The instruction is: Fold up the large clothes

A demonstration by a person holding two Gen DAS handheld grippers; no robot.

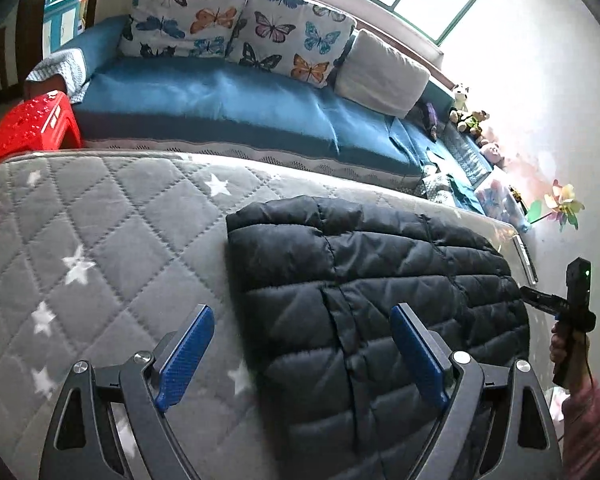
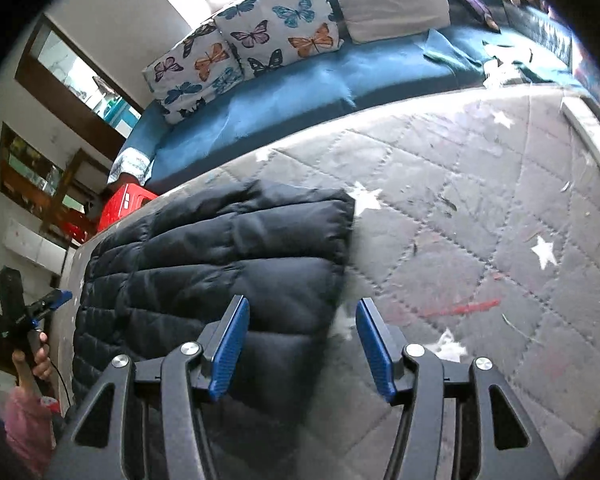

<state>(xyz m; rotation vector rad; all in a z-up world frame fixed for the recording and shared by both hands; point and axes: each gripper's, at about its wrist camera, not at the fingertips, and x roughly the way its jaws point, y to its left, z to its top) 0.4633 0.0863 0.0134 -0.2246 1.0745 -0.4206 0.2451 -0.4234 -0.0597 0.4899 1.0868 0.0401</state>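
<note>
Left wrist: tongs (image 1: 304, 354) agape | jacket (image 1: 372, 300) folded | mattress (image 1: 100, 220)

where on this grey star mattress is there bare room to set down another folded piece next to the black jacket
Two bare patches on the grey star mattress: one between the black puffer jacket and the red stool end; one on its other side, toward the far mattress edge, littered with scraps. The blue daybed behind is crowded with butterfly cushions.
</note>
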